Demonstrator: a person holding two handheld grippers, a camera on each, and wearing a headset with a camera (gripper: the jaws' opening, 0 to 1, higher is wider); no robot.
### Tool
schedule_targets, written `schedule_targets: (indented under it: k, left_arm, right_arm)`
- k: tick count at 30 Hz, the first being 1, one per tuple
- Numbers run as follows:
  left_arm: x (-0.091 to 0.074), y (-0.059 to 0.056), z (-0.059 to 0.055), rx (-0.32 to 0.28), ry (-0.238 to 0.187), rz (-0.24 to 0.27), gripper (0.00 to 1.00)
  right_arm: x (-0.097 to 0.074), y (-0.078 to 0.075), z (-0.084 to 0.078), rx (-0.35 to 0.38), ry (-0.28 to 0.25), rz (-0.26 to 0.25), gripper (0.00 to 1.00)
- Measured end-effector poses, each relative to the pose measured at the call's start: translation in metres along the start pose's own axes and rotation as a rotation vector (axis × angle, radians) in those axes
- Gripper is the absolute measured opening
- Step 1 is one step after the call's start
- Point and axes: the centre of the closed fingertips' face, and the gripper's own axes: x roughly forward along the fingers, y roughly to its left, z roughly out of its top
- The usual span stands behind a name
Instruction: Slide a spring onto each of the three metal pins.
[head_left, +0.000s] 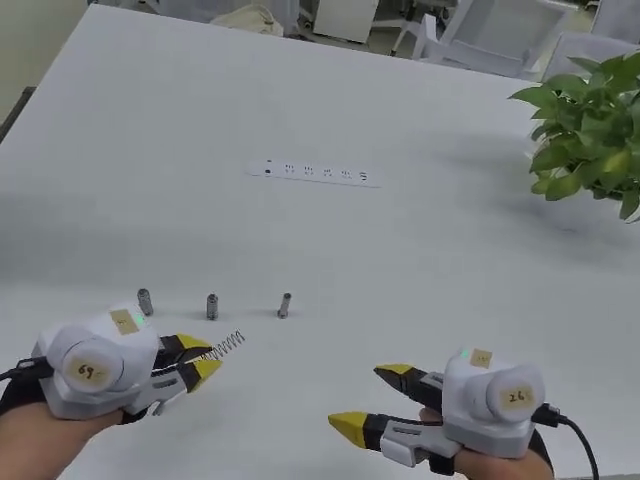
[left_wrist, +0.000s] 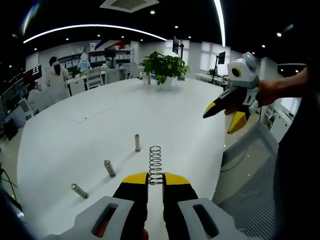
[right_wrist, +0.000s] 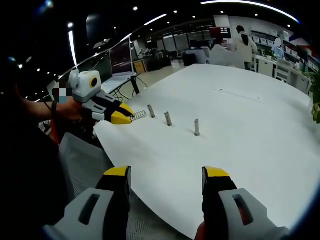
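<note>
Recording the last of 3 fittings as the step in hand. We are seeing the left gripper (head_left: 205, 357) pinching a spring (head_left: 230, 343) by 1 end, jaws pressed onto it, the free end pointing toward the row of pins on the table (head_left: 400, 250). The spring is sitting just short of the row, clear of all 3. The left pin (head_left: 145, 301) and middle pin (head_left: 212, 306) are looking thick and ribbed, so we are judging both already sleeved. The right pin (head_left: 285, 305) is standing bare and upright. The right gripper (head_left: 362, 398) is hovering near the table edge, jaws spread, carrying nothing.

Next move, in our judgement: the spring's open end is needing alignment over the right pin's tip, axis turned upright, then lowering. A soft coil gripped at 1 end is liable to sag or snag on the tip.

Limits: we are not resolving the coils on the left and middle pins clearly, nor whether they are seating fully. The spring's gripped end is lying hidden between the jaws.
</note>
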Motion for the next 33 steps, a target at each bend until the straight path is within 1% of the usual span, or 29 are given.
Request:
schedule_targets:
  k: [6,8,12,17,20,23,28,33]
  left_arm:
    - [-0.005,0.000,-0.003,-0.003,0.000,0.006,0.03]
    - [-0.007,-0.001,-0.003,-0.002,-0.001,0.005,0.03]
    - [-0.011,-0.005,0.000,0.000,-0.007,0.004,0.03]
    - [-0.015,-0.014,0.007,0.014,-0.023,-0.008,0.03]
    - [-0.014,-0.020,0.007,0.015,-0.025,-0.015,0.03]
    - [-0.015,-0.030,0.007,0.033,-0.023,-0.032,0.03]
    - [-0.015,-0.044,0.010,0.054,-0.025,-0.066,0.03]
    - [-0.014,-0.055,0.011,0.071,-0.023,-0.097,0.03]
  right_arm:
    - [0.004,0.003,0.002,-0.011,0.003,0.020,0.55]
    - [0.006,0.004,0.003,-0.014,0.004,0.026,0.55]
    - [0.009,0.010,0.004,-0.024,0.009,0.057,0.53]
    - [0.015,0.017,0.009,-0.045,0.017,0.104,0.51]
    - [0.021,0.022,0.012,-0.058,0.025,0.133,0.50]
    - [0.027,0.028,0.016,-0.079,0.033,0.156,0.49]
    - [0.034,0.046,0.025,-0.083,0.022,0.232,0.44]
    - [0.038,0.055,0.028,-0.085,0.017,0.269,0.42]
